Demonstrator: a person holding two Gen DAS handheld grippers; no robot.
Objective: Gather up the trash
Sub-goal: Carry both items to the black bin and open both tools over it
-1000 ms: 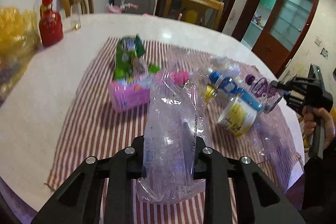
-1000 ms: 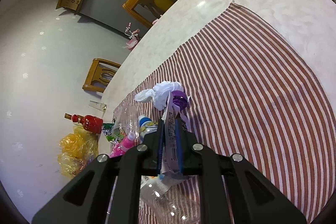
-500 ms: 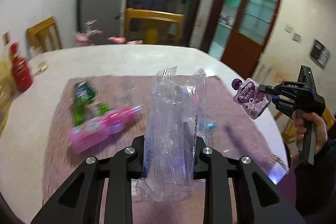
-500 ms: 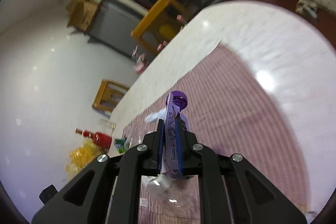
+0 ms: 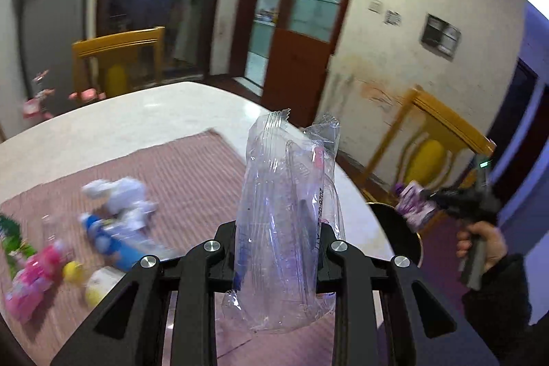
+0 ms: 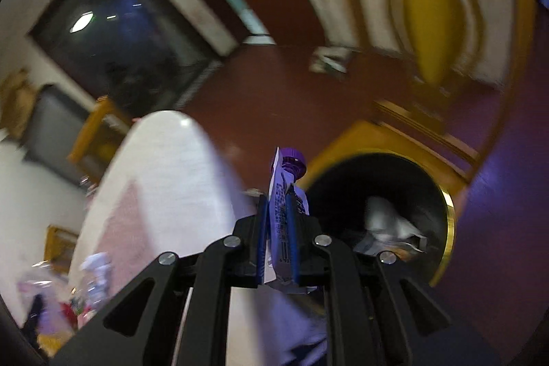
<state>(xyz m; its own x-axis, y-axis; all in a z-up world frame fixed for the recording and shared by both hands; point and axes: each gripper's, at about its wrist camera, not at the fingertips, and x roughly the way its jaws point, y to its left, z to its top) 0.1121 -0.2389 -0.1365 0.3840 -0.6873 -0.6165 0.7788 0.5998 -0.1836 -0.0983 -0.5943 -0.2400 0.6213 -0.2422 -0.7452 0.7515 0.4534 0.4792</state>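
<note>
— What is held, and where?

— A clear plastic wrapper point(image 5: 288, 218) is clamped upright in the left gripper point(image 5: 278, 237), its jaws closed narrowly on it above the worktop point(image 5: 144, 119); a purple-capped pouch point(image 6: 284, 194) is pinched in the fully closed jaws of the right gripper point(image 6: 278, 228).

— And round about?

— A black bin with a gold rim point(image 6: 446, 215), crumpled paper inside, is seen just right of the pouch, off the worktop's right edge; blurred bottles and packets point(image 5: 103, 239) are left on the striped cloth point(image 5: 192, 174) at the near left.
</note>
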